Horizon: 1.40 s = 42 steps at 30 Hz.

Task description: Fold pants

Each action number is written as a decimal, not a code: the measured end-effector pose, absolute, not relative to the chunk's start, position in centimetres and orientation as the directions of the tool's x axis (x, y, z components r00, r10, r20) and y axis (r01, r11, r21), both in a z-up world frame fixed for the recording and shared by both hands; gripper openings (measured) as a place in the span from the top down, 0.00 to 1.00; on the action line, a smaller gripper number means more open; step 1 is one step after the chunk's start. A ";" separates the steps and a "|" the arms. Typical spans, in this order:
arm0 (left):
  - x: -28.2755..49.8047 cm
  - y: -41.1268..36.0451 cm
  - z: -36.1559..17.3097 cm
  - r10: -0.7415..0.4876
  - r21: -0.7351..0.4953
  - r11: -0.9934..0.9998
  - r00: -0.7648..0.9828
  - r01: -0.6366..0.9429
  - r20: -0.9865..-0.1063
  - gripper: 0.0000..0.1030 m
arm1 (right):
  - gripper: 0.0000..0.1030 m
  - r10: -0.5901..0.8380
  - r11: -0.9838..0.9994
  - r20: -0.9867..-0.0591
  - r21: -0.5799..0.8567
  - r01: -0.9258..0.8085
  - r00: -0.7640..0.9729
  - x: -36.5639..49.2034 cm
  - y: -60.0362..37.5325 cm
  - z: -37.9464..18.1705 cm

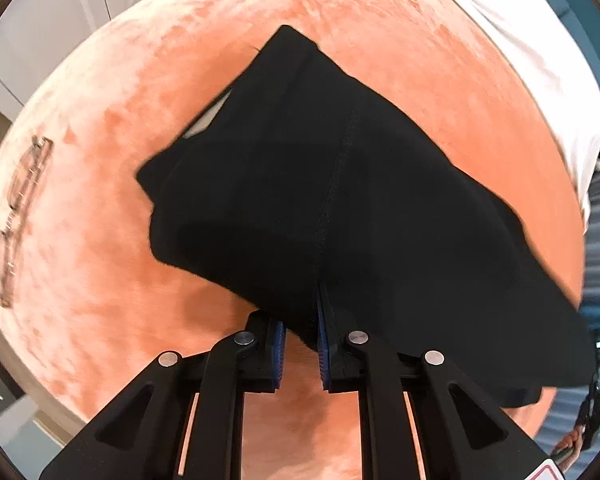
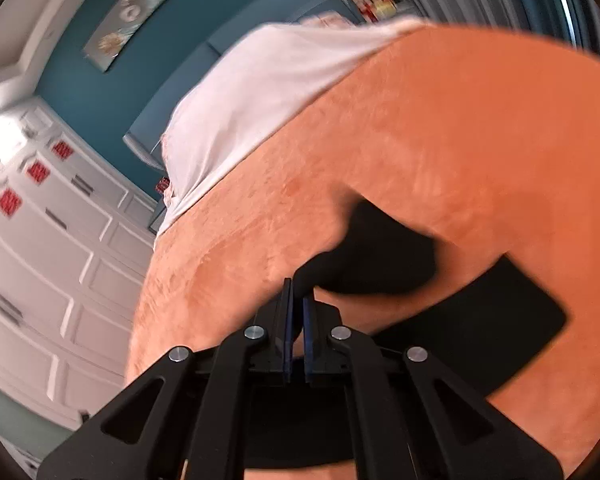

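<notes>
The black pants (image 1: 300,184) lie partly folded on an orange fleece blanket (image 1: 100,240), with a seam running down toward my left gripper (image 1: 300,320). The left gripper is shut on the near edge of the pants, with cloth bunched between its blue pads (image 1: 322,344). In the right wrist view my right gripper (image 2: 296,308) is shut on a lifted black edge of the pants (image 2: 380,252). More of the pants (image 2: 480,320) lies flat on the blanket (image 2: 460,140) to the right. This view is blurred.
A white sheet (image 1: 532,72) covers the bed past the orange blanket; it also shows in the right wrist view (image 2: 260,100). White cabinet drawers (image 2: 52,248) with red tags and a teal wall (image 2: 112,80) stand beyond the bed. A stitched label (image 1: 24,208) sits on the blanket at left.
</notes>
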<state>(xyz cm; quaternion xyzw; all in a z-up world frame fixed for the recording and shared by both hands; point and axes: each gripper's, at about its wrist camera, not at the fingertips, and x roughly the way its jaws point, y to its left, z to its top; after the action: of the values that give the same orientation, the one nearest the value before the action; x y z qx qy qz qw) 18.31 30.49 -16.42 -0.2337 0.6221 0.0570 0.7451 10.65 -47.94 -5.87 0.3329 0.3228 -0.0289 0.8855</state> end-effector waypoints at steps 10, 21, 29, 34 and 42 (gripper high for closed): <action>18.9 30.3 -18.1 -0.167 -0.219 0.904 0.169 -0.368 -0.971 0.89 | 0.84 0.198 0.604 -0.751 0.600 0.525 0.630 6.9 -51.6 -22.0; 21.1 30.1 -17.1 -0.142 -0.192 0.912 0.160 -0.362 -0.977 0.89 | 1.00 0.112 0.561 -0.738 0.600 0.570 0.665 10.6 -55.9 -19.1; 21.6 31.7 -17.2 -0.161 -0.210 0.909 0.162 -0.359 -0.974 0.86 | 1.00 -0.059 0.613 -0.800 0.443 0.654 0.597 5.3 -56.7 -17.5; 20.5 31.7 -16.0 -0.180 -0.256 0.905 0.240 -0.338 -0.954 0.71 | 0.96 0.011 0.558 -0.738 0.565 0.608 0.675 1.4 -53.2 -18.7; 21.1 31.5 -15.2 -0.162 -0.262 0.919 0.325 -0.295 -0.932 0.84 | 0.96 0.129 0.724 -0.799 0.481 0.495 0.587 3.2 -43.2 -19.3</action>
<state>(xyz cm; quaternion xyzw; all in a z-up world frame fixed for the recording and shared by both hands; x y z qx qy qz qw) 21.05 31.52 -15.17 -0.1970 0.5795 0.0423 0.7896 3.21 -43.16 -19.27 0.3545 0.4402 -0.1118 0.8174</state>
